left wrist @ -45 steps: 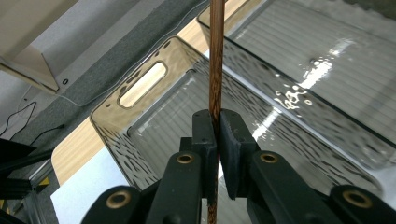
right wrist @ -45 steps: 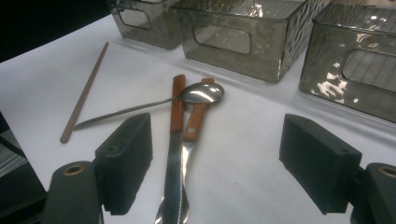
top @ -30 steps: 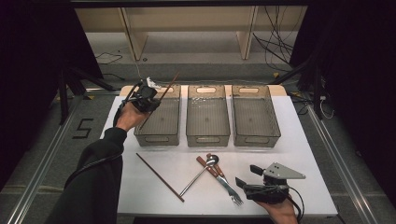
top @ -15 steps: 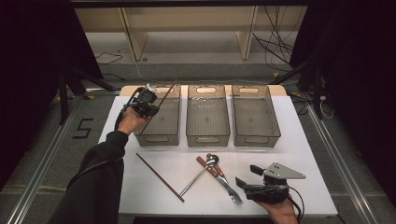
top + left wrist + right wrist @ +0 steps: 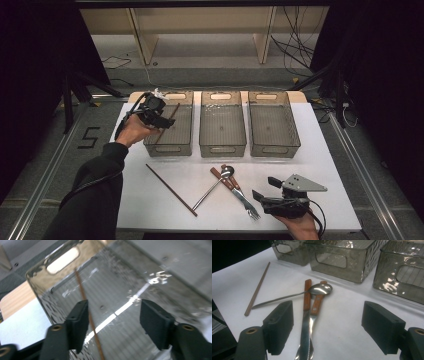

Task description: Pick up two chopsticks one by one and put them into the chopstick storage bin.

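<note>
Nearest the person, the right gripper (image 5: 264,196) rests on the table (image 5: 330,170) with its jaws wide apart and nothing between them. Just ahead lie a fork (image 5: 312,315), a knife (image 5: 305,322) and a spoon (image 5: 319,288), crossed, with one chopstick (image 5: 171,190) to their left. Farther off, the left gripper (image 5: 161,119) hangs over the left bin (image 5: 170,148). Its jaws have just opened, and a second chopstick (image 5: 86,312) leans inside that bin, close by one jaw.

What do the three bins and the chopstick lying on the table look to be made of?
The bins: seemingly clear, smoke-tinted plastic, glossy and rippled, since the table shows through their walls. The chopstick on the table: probably wood, a dull, even brown with no shine, though lacquered bamboo or plastic cannot be ruled out.
</note>
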